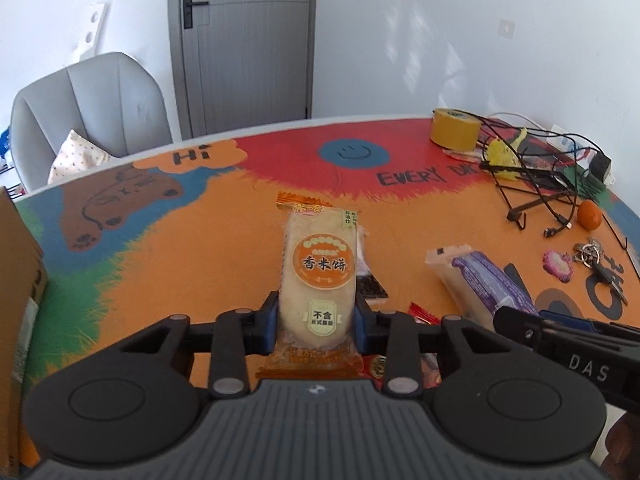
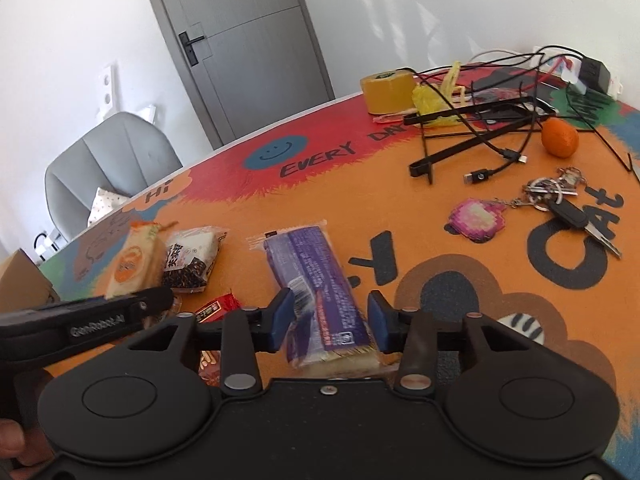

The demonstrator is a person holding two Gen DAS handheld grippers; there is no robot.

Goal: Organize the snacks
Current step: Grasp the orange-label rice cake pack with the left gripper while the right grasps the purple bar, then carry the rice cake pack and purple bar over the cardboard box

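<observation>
My left gripper (image 1: 316,320) is shut on the near end of a rice cracker packet (image 1: 318,268) with an orange round label, both blue pads pressing its sides. The packet points away over the colourful table mat (image 1: 200,248) and also shows in the right wrist view (image 2: 132,264). My right gripper (image 2: 330,320) has a purple snack packet (image 2: 312,268) between its pads, which touch both long edges; the packet's far part lies on the mat. A dark snack packet (image 2: 192,258) and a small red packet (image 2: 218,306) lie between the two.
A cardboard box (image 1: 20,280) stands at the left table edge. At the far right are a yellow tape roll (image 2: 386,90), tangled black cables (image 2: 480,136), an orange (image 2: 560,138) and keys with a pink charm (image 2: 560,196). A grey chair (image 1: 92,112) stands behind the table.
</observation>
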